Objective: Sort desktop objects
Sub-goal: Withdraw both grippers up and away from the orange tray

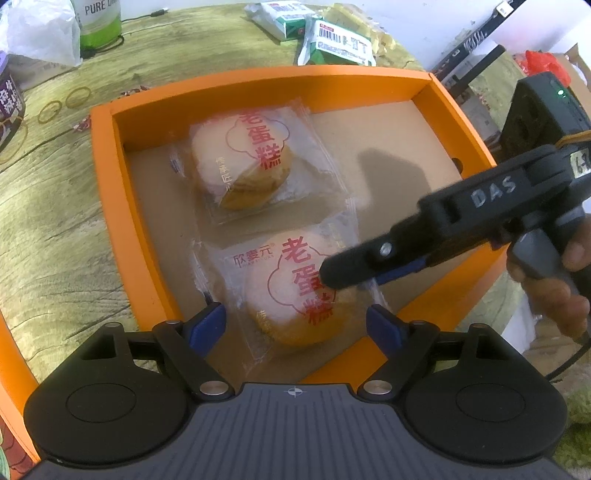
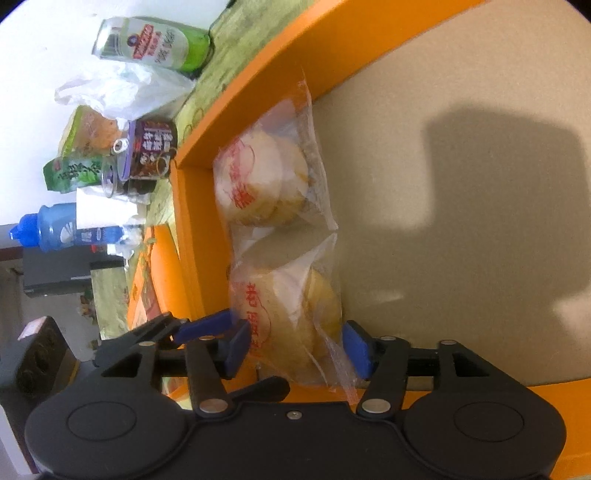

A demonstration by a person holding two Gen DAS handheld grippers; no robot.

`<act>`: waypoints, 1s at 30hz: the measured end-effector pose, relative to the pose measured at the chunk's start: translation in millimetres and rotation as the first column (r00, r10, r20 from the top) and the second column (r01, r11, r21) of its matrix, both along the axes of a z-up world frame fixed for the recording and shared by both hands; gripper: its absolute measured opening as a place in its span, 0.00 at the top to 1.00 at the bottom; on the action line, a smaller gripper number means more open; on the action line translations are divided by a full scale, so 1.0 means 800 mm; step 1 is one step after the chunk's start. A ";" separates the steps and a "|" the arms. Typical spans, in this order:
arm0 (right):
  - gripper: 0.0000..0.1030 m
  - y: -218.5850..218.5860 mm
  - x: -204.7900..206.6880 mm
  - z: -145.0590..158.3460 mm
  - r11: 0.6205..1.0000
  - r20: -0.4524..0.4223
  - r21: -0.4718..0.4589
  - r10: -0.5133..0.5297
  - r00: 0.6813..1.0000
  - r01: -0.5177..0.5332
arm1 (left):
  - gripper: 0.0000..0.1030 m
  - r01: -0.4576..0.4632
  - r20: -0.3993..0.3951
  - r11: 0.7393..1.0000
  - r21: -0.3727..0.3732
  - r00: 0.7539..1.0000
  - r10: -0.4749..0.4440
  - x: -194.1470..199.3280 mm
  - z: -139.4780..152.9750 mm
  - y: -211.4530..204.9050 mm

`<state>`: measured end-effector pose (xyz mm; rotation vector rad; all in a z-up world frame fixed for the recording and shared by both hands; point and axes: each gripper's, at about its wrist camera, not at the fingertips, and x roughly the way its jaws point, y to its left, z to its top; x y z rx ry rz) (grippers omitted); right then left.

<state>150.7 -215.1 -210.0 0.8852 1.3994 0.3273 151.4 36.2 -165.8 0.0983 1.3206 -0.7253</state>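
Two wrapped round cakes with red print lie in an orange box (image 1: 107, 177) with a brown floor. In the left wrist view my left gripper (image 1: 295, 325) stands open astride the near cake (image 1: 280, 288), with gaps beside both blue pads. The far cake (image 1: 240, 162) lies behind it, untouched. My right gripper (image 1: 332, 275) reaches in from the right, low over the near cake. In the right wrist view the near cake (image 2: 291, 317) sits between the pads of the right gripper (image 2: 295, 349), which stand at its wrapper without squeezing. The far cake (image 2: 262, 181) lies along the box wall (image 2: 188, 221).
On the wooden table behind the box lie green and white packets (image 1: 332, 37), a green can (image 1: 99, 22), a white plastic bag (image 1: 40, 33), rubber bands (image 1: 77, 98) and a purple tin (image 1: 7, 99). A blue bottle (image 2: 55, 229) stands further off. The box's right half is bare.
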 end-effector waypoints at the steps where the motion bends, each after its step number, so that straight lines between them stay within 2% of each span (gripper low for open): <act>1: 0.43 -0.004 0.001 0.005 1.000 0.004 -0.007 -0.005 1.000 0.005 | 0.18 -0.001 0.002 1.000 -0.004 1.000 0.001 -0.001 0.002 0.002; 4: 0.43 -0.017 0.002 0.020 0.999 0.021 -0.032 -0.022 1.000 0.023 | 0.18 -0.007 0.011 1.000 -0.022 1.000 0.007 -0.002 0.012 0.007; 8: 0.43 -0.056 -0.003 0.065 0.992 0.111 -0.101 -0.066 0.992 0.078 | 0.18 -0.046 0.061 0.998 -0.047 0.997 0.049 -0.001 0.035 0.023; 10: 0.43 -0.084 -0.009 0.089 0.974 0.172 -0.187 -0.097 0.980 0.130 | 0.18 -0.101 0.087 0.994 -0.052 0.991 0.105 0.002 0.043 0.037; 12: 0.43 -0.113 -0.017 0.113 0.942 0.237 -0.277 -0.124 0.963 0.189 | 0.18 -0.158 0.104 0.986 -0.054 0.981 0.163 0.007 0.048 0.052; 14: 0.43 -0.136 -0.023 0.126 0.885 0.278 -0.404 -0.124 0.953 0.233 | 0.18 -0.215 0.104 0.976 -0.047 0.970 0.218 0.014 0.043 0.066; 15: 0.43 -0.148 -0.025 0.128 0.842 0.285 -0.481 -0.113 0.952 0.244 | 0.18 -0.240 0.099 0.970 -0.037 0.965 0.243 0.017 0.039 0.071; 17: 0.43 -0.164 -0.027 0.123 0.784 0.273 -0.570 -0.099 0.957 0.244 | 0.19 -0.260 0.081 0.965 -0.029 0.962 0.261 0.022 0.028 0.075; 19: 0.43 -0.177 -0.027 0.112 0.758 0.249 -0.609 -0.098 0.964 0.235 | 0.19 -0.265 0.063 0.964 -0.022 0.962 0.266 0.026 0.018 0.075; 22: 0.43 -0.183 -0.025 0.092 0.755 0.208 -0.620 -0.106 0.972 0.215 | 0.19 -0.252 0.038 0.968 -0.009 0.967 0.252 0.022 0.006 0.070; 27: 0.44 -0.168 -0.017 0.068 0.783 0.154 -0.605 -0.066 0.986 0.147 | 0.18 -0.232 -0.005 0.973 -0.019 0.973 0.232 0.012 -0.004 0.060; 30: 0.42 -0.150 -0.011 0.066 0.770 0.146 -0.630 -0.014 0.989 0.104 | 0.18 -0.223 0.000 0.975 -0.003 0.975 0.223 0.006 -0.005 0.055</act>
